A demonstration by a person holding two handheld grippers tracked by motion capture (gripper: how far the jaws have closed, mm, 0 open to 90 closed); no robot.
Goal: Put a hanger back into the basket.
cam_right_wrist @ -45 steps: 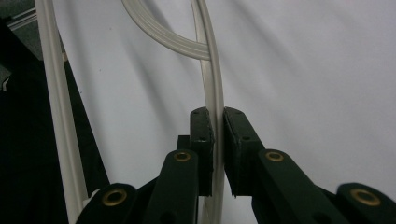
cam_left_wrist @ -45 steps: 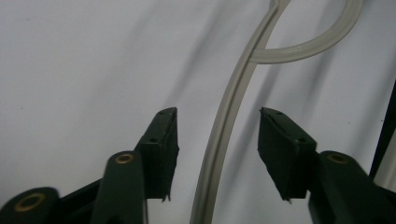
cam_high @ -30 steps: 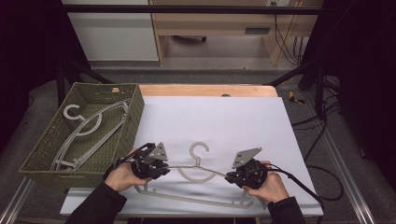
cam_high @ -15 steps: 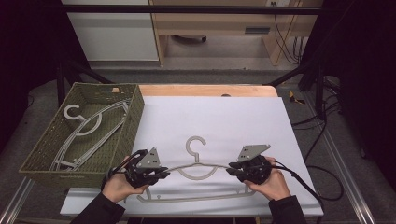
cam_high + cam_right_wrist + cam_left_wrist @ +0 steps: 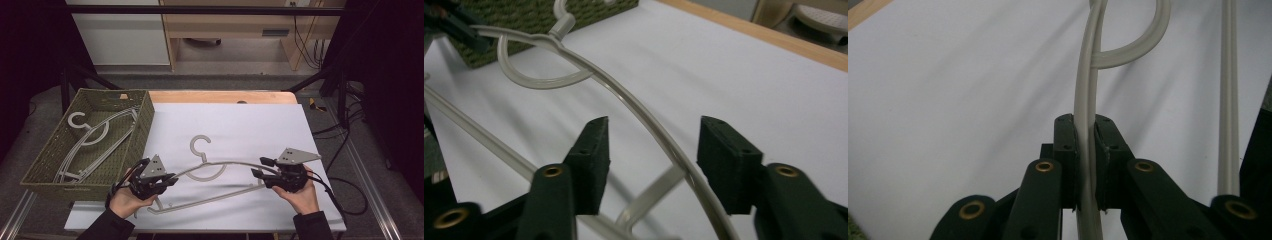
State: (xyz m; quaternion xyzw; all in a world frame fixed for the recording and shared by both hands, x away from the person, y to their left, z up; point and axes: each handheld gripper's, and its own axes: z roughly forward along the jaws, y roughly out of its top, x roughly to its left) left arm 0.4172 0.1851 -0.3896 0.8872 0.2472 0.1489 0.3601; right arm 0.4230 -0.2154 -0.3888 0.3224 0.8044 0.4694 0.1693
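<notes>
Pale grey plastic hanger, smooth and faintly glossy, slightly translucent along its arm; white table covering, matt and smooth like paper or thin sheet; light wood table edge, smooth; olive-green woven basket, coarse and rough in texture; similar grey plastic hangers inside; black jaws of left gripper and right gripper, matt plastic with brass-coloured rivets; grey flat plates on top, dull metal look.

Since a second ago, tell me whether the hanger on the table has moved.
Yes. The hanger has shifted right, away from the basket; its hook sat nearer the basket's corner before.
</notes>
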